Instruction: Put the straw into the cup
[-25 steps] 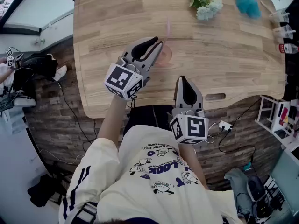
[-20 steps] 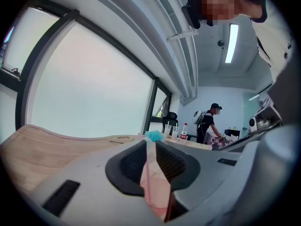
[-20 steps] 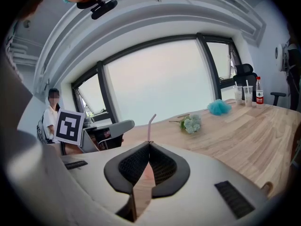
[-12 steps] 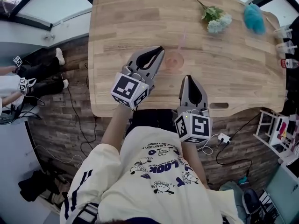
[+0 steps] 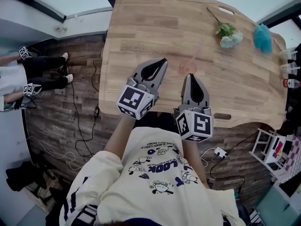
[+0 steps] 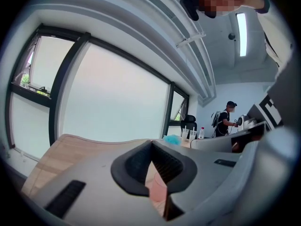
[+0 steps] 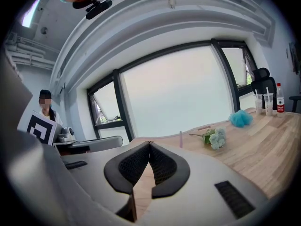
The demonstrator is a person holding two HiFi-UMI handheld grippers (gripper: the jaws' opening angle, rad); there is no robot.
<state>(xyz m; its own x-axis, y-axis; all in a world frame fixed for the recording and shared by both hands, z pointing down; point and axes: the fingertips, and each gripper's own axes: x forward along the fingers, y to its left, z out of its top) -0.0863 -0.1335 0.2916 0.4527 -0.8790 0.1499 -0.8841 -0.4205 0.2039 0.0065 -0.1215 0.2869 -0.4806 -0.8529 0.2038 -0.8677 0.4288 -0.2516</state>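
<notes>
A pinkish clear cup [image 5: 187, 67] stands on the wooden table [image 5: 141, 27], and a pale pink straw [image 5: 196, 54] rises out of it. My left gripper [image 5: 163, 60] is to the cup's left and apart from it. It is shut with nothing in its jaws. In the left gripper view the cup [image 6: 157, 192] shows low behind the closed left gripper [image 6: 151, 142]. My right gripper [image 5: 190, 76] is just in front of the cup, shut and empty. Over the right gripper [image 7: 149, 142] in its own view only the straw's top [image 7: 180, 139] shows.
A sprig of pale flowers [image 5: 228, 34] and a blue fluffy ball [image 5: 263, 37] lie at the table's far right. Clear cups [image 5: 288, 55] stand at the right edge. A person [image 5: 26, 76] stands on the floor to the left, beside cables [image 5: 77, 121].
The left jaws have gone from open to shut. Both grippers have drawn back from the cup toward the near edge of the table. The cup and straw stay put.
</notes>
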